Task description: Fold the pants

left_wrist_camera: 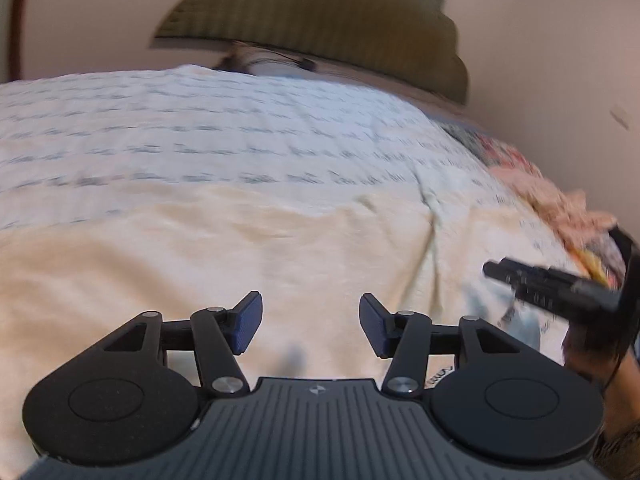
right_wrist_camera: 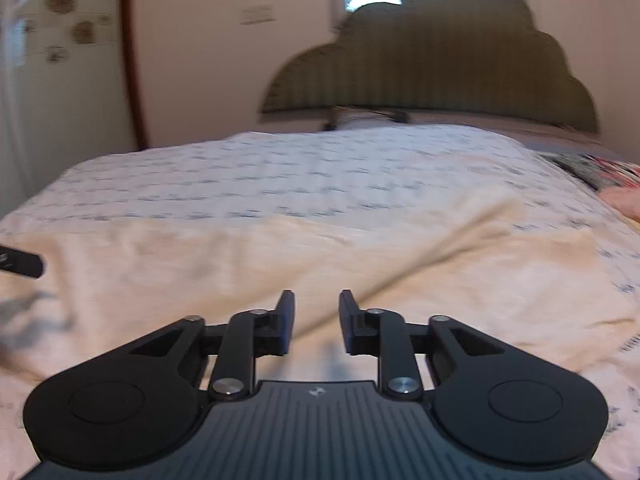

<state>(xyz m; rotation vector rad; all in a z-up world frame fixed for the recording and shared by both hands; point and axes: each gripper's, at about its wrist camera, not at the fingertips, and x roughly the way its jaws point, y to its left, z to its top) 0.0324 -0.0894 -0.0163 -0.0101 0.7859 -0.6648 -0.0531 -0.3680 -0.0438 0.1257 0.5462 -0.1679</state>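
Left gripper [left_wrist_camera: 311, 324] hangs over the cream pants [left_wrist_camera: 224, 264] with its fingers spread wide and nothing between them, and the right gripper [right_wrist_camera: 317, 322] does the same with a narrower gap, empty too. Those pants lie spread flat on the patterned bedsheet [right_wrist_camera: 280, 176], filling the lower half of both views, a crease running toward 1 o'clock. Beyond, at 12 o'clock, stands the scalloped headboard [right_wrist_camera: 432, 64], with a heap of colourful cloth [left_wrist_camera: 560, 208] out at 3 o'clock.
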